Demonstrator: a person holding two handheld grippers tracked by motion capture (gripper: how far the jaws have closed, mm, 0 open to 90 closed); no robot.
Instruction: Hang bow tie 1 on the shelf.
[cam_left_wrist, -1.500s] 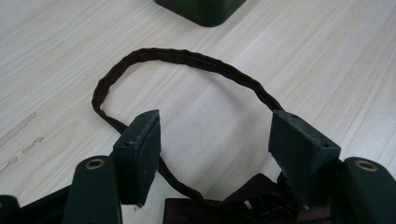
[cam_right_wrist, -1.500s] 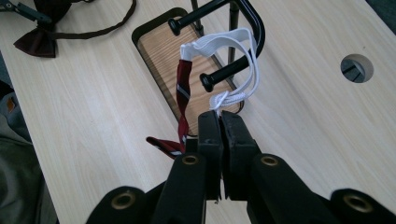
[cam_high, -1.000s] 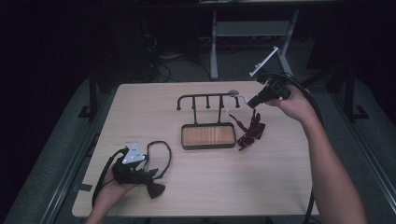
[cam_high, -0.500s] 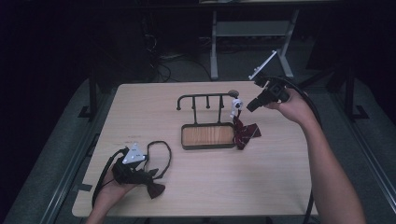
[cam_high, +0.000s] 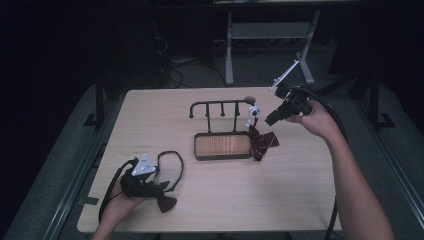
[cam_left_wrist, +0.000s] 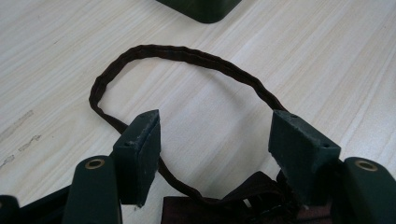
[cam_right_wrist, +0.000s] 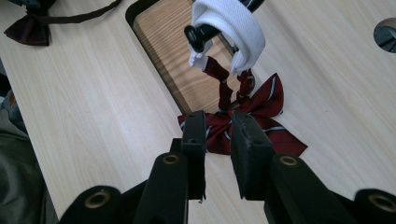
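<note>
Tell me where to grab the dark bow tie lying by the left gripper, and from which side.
Grip the dark bow tie at its narrow centre knot, coming straight down from above. It lies flat on the table, so a level approach would only push it. The thin strap is a loose loop that would let the bow dangle and swing; the knot is the thickest part for the fingers.

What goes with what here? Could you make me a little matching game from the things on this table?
Things:
1. striped bow tie
2. dark bow tie
3. white band
4. rack's wooden base

Places:
A. looped over the rack's end peg
B. beside the left gripper
C. middle of the table
D. hanging below the white band, touching the tabletop

Pairs: 1-D, 2-B, 3-A, 4-C
</note>
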